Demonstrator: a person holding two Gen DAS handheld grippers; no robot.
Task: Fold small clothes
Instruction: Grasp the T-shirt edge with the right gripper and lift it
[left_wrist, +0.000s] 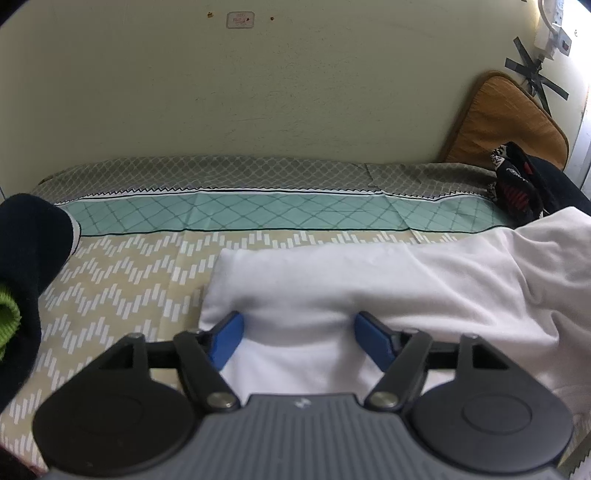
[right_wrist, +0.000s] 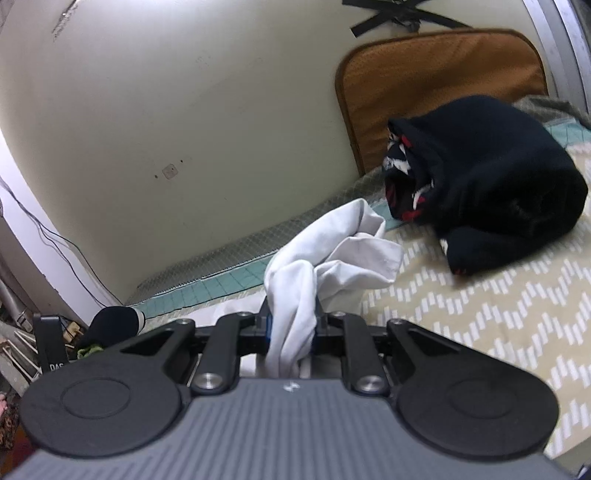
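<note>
A white garment (left_wrist: 369, 280) lies partly folded on the patterned bedsheet (left_wrist: 122, 280). My left gripper (left_wrist: 299, 332) is open, its blue fingers (left_wrist: 227, 338) resting on the garment's near fold, one on each side of a raised ridge of cloth. My right gripper (right_wrist: 291, 325) is shut on a bunched part of the white garment (right_wrist: 325, 266), which rises out of the jaws and drapes to the right. The right fingertips are hidden by the cloth.
A dark garment with red and white pattern (right_wrist: 480, 177) lies at the right end of the bed, in front of an orange cushion (right_wrist: 436, 85). A dark item with green trim (left_wrist: 22, 266) sits at the left. The wall (left_wrist: 258, 92) runs behind the bed.
</note>
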